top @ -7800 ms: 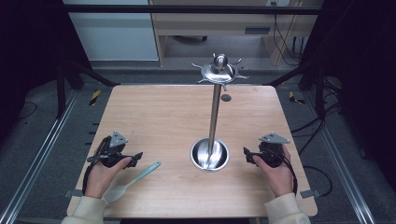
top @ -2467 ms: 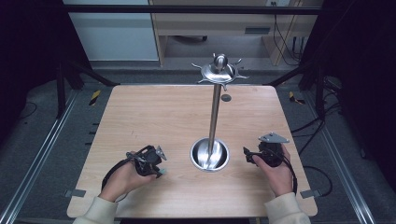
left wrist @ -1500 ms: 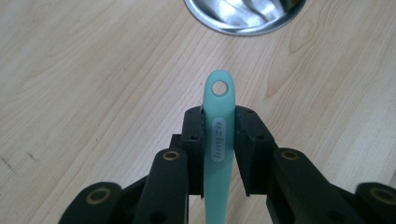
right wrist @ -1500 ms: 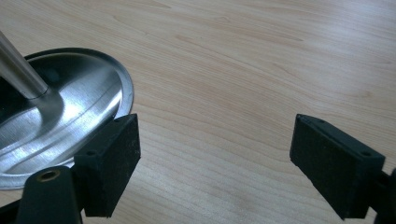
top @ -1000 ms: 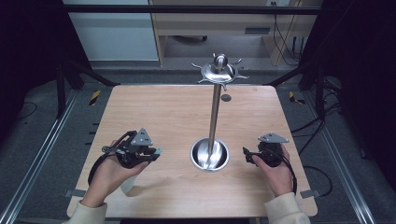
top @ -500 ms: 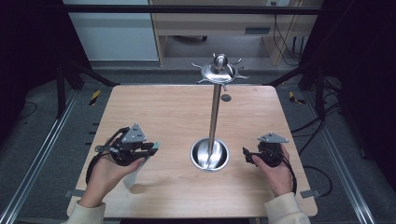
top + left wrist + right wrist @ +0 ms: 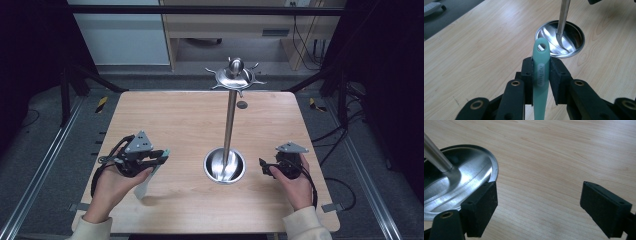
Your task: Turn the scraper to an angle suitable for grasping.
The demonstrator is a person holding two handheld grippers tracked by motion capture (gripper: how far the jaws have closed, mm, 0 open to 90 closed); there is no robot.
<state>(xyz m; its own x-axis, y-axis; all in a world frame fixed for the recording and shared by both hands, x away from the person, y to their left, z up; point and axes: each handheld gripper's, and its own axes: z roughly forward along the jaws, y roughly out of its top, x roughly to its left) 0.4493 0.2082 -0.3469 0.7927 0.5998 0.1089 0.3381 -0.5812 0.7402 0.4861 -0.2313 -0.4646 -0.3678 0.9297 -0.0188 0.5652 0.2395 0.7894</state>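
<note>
The left claw [image 7: 541, 75] is clenched on a teal spatula [image 7: 540, 82], gripping its handle just below the hanging hole, lifted off the worktop [image 7: 190, 120] left of the steel stand [image 7: 229, 125]. The handle tip points toward the stand's round base [image 7: 571, 42]. The right claw [image 7: 539, 205] rests released, jaws wide apart, beside that base.

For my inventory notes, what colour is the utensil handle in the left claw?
Mint green handle, with a hanging hole; clearest in the left gripper view.
</note>
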